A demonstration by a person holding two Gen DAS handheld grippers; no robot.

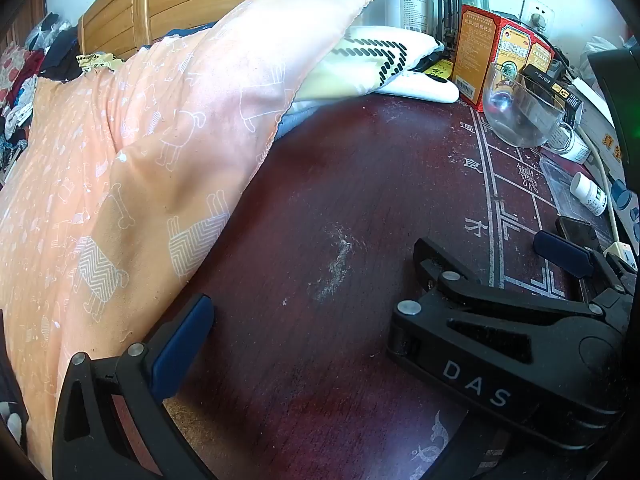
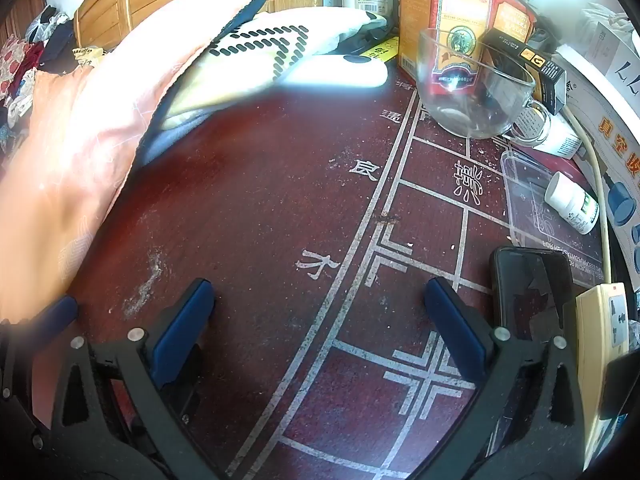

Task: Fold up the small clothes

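Note:
Neither gripper has any cloth between its fingers. My right gripper (image 2: 318, 286) stands open over the bare dark red tabletop (image 2: 260, 208). My left gripper (image 1: 320, 300) shows only its left blue-padded finger (image 1: 184, 344), set wide; the right gripper (image 1: 480, 248) crosses in front and hides the other finger. An orange fabric with white dog prints (image 1: 120, 168) bulges along the table's left edge, touching the left finger's outer side. Behind it lies a white and yellow cloth with black dashes (image 2: 256, 56). A heap of clothes (image 1: 24, 76) lies far left.
At the back right stand a glass cup (image 2: 472, 88), orange-red boxes (image 2: 460, 12) and a canister (image 1: 408, 4). On the right edge lie a clear tray (image 2: 524, 188), a white pill bottle (image 2: 572, 202), a dark phone (image 2: 532, 292), a power strip (image 2: 604, 344) and a white oblong device (image 2: 340, 74).

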